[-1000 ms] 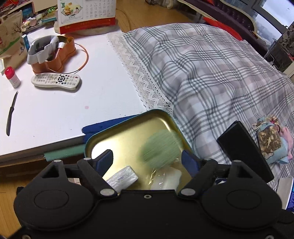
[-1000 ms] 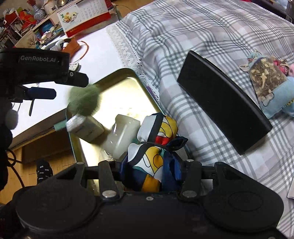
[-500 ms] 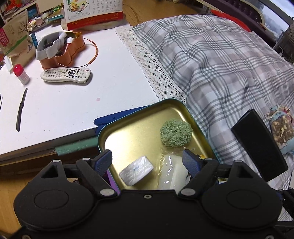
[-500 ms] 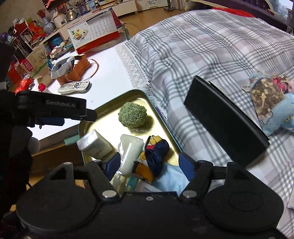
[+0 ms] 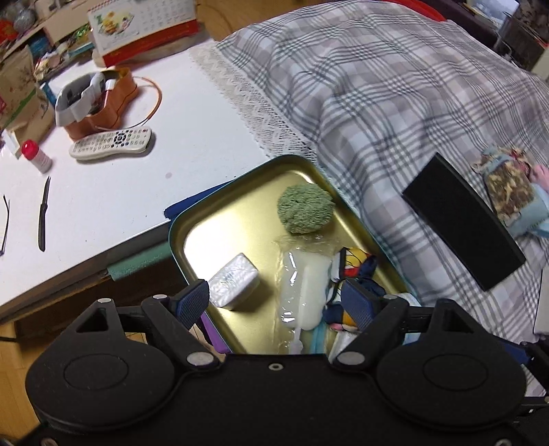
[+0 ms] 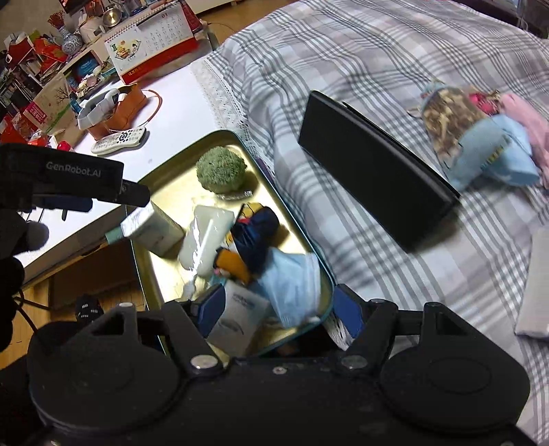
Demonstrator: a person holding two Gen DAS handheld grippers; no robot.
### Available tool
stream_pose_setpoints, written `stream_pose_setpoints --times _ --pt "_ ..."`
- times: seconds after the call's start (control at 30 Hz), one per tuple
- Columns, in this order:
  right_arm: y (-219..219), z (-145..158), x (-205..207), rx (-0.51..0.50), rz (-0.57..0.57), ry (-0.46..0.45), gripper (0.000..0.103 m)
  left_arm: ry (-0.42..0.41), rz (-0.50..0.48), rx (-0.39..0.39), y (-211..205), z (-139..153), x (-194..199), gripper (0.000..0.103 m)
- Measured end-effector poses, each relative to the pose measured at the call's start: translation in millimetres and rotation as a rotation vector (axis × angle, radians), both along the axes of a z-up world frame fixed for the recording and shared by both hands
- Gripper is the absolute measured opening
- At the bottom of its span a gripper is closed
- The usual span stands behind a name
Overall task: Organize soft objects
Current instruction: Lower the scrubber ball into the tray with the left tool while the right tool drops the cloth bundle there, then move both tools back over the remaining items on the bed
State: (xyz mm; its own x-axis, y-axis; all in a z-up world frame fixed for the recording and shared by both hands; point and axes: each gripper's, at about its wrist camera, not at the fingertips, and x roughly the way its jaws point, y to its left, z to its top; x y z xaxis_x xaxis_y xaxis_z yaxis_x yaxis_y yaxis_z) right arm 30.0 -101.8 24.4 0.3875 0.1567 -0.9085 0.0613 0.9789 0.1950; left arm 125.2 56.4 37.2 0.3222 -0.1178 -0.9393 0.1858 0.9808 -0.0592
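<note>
A gold tin tray with a teal rim [image 5: 240, 178] [image 6: 185, 151] sits where the white table meets the plaid bed. In it lie a green fuzzy ball [image 5: 305, 212] [image 6: 221, 169], a white tissue pack [image 5: 233, 279], a white soft piece in clear wrap [image 5: 305, 288], a colourful scarf [image 5: 357, 264] [image 6: 254, 233] and a blue face mask [image 6: 291, 278]. My left gripper [image 5: 274, 302] hangs open above the tray's near side, holding nothing. Above the tray's near corner my right gripper [image 6: 278, 312] is open too, clear of the scarf.
A black flat case [image 5: 463, 219] [image 6: 374, 168] and a patchwork pouch [image 5: 511, 192] [image 6: 463, 130] lie on the plaid cover. On the white table are a remote [image 5: 109, 142], an orange holder [image 5: 99, 103], a knife [image 5: 43, 212] and a calendar [image 5: 144, 27].
The green ball has dropped from between my left fingers and settled in the tray. My right gripper opened and let go of the scarf, which now lies in the tray. Both grippers drew back.
</note>
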Motion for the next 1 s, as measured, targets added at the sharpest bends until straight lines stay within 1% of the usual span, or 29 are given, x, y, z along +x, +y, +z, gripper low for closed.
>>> stream_pose_setpoints --times 0.17,0.37,0.57,0.7,0.77,0.8,0.87,0.9,0.93,1.0 --pt "-18 14 -18 0.004 -0.024 -0.025 0.069 -0.006 -0.021 -0.007 -18 8 -18 0.080" --pt "-51 42 -38 -0.010 -0.087 -0.092 0.069 0.008 -0.082 -0.086 -56 9 -49 0.080" --pt "-106 67 -58 -0.065 -0.209 -0.163 0.072 0.052 -0.159 -0.125 -103 -9 -79 0.081" --pt "-147 78 -69 -0.108 -0.311 -0.191 0.073 0.016 -0.188 -0.109 -128 -11 -91 0.081" --pt "-167 81 -70 -0.127 -0.361 -0.201 0.074 0.004 -0.194 -0.112 -136 -11 -95 0.087" --pt "-177 82 -70 -0.137 -0.387 -0.206 0.075 0.000 -0.194 -0.117 -139 -12 -95 0.089" --pt "-196 83 -64 -0.161 -0.433 -0.214 0.077 -0.004 -0.188 -0.120 -144 -14 -98 0.090" --pt "-206 83 -60 -0.171 -0.458 -0.219 0.080 -0.005 -0.187 -0.115 -147 -15 -99 0.091" --pt "-214 83 -54 -0.178 -0.482 -0.223 0.086 -0.007 -0.186 -0.111 -150 -17 -99 0.093" --pt "-230 79 -39 -0.186 -0.521 -0.223 0.094 -0.003 -0.193 -0.100 -155 -21 -101 0.093"
